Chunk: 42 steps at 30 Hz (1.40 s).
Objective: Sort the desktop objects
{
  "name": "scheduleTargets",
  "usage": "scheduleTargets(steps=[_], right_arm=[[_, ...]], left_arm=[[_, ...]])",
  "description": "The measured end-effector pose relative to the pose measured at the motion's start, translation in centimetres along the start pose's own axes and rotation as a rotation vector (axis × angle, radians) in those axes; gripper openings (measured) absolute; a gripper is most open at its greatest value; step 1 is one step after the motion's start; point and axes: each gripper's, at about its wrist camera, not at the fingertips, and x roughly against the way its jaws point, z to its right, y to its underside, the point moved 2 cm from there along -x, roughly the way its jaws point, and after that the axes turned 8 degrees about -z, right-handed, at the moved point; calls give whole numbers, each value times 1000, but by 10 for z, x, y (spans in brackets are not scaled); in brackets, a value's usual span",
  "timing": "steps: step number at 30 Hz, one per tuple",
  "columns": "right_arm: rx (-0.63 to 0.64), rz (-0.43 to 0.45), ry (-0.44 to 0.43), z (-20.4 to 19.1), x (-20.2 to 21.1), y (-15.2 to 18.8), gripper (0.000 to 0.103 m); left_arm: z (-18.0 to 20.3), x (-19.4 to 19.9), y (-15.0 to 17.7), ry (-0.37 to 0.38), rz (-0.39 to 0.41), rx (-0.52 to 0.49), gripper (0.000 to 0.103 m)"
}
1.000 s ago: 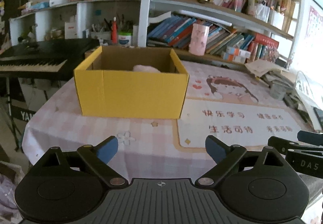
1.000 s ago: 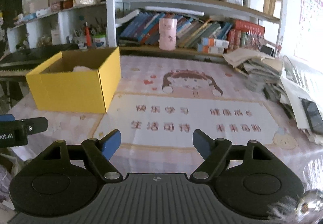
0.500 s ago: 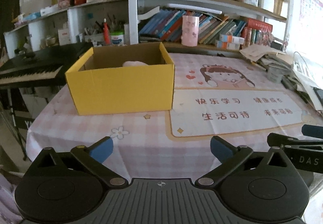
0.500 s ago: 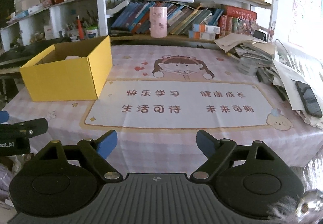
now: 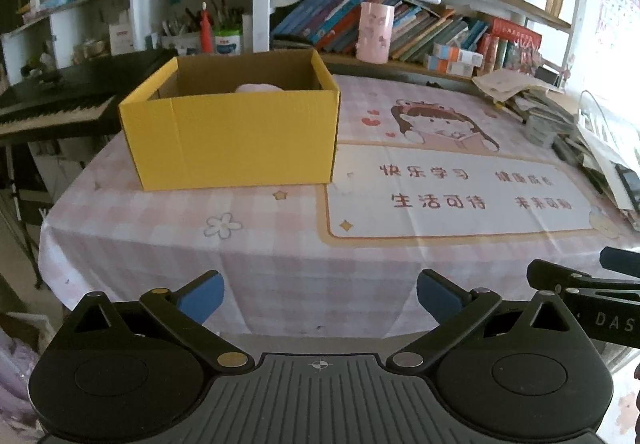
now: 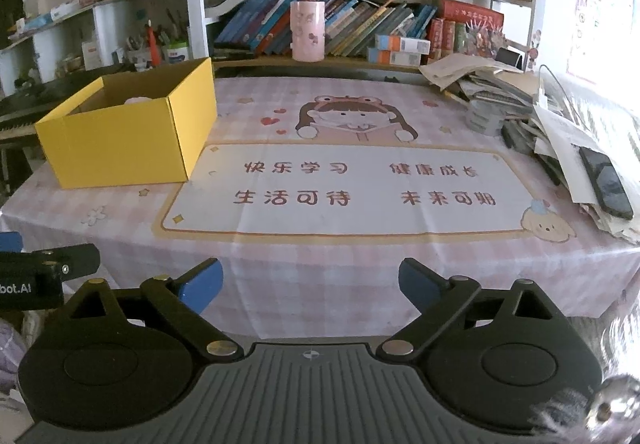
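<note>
The worktop (image 5: 280,256) wears a pink checked cloth with a printed mat. At its ten o'clock stands the yellow box (image 5: 236,136), a pale pink object (image 5: 258,87) inside. At six o'clock, the left gripper (image 5: 320,294) is spread wide and empty; the right gripper (image 6: 310,282) is opening, empty.

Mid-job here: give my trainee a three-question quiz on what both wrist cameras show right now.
1. True or false: the yellow box is empty.
2. What lies on the paper pile at the table's right edge? A) dark phone B) mug C) scissors
3. Fill in: between the jaws of the left gripper and the right gripper there is ____.

Key: 1 false, something pale pink shows inside; 2 A; 3 nothing.
</note>
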Motion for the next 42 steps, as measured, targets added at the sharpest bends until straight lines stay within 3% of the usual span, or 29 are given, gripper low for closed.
scheduleTargets(steps=[42], right_arm=[[2, -46, -13, -5, -11, 3, 97]], left_arm=[[-2, -7, 1, -11, -49, 1, 103]])
